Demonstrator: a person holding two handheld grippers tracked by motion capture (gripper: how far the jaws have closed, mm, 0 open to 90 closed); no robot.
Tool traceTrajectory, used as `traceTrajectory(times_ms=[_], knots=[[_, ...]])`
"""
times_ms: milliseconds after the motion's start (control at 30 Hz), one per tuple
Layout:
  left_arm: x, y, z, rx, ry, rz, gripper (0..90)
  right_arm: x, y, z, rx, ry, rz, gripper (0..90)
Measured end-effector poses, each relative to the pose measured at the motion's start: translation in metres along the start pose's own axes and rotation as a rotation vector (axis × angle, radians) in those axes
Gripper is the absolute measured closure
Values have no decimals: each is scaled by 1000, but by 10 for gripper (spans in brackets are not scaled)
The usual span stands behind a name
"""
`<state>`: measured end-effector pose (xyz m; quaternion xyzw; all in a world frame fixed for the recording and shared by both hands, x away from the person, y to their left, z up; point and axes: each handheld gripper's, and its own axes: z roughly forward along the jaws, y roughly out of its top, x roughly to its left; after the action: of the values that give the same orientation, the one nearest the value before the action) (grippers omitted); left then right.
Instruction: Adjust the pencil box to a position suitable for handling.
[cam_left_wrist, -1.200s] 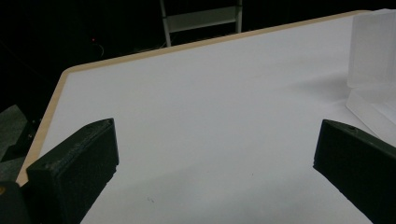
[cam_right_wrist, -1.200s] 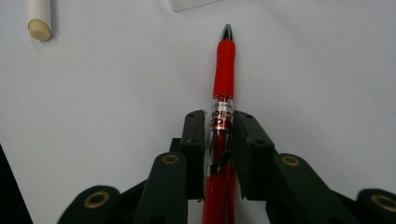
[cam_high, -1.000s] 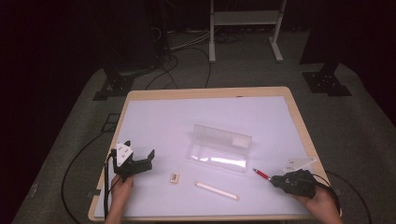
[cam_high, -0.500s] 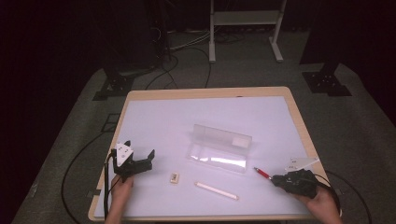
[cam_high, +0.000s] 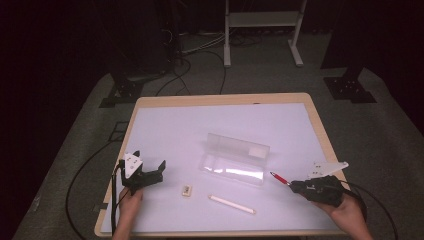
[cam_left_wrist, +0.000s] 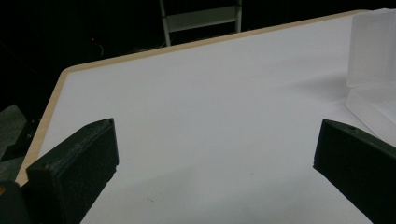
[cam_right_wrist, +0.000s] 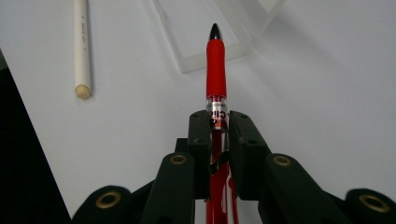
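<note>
Red pen (cam_right_wrist: 216, 70) rear hidden inside right tool (cam_right_wrist: 219, 122); tip exposed.

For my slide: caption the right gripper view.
Right gripper shut on a red pen, tip aimed at the open clear case.

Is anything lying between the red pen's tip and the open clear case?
Nothing visible. The right gripper is shut on the pen, whose tip points at the case across bare table. The white stick and eraser lie off to the side.
</note>
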<state>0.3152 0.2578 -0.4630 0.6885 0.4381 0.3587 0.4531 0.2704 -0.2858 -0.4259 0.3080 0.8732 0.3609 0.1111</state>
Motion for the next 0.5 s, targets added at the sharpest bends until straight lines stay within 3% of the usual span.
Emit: traceTrajectory(times_ms=[500], knots=[[0,0,0,-1,-1,-3,0,9,37,0,-7,18,-77,788]])
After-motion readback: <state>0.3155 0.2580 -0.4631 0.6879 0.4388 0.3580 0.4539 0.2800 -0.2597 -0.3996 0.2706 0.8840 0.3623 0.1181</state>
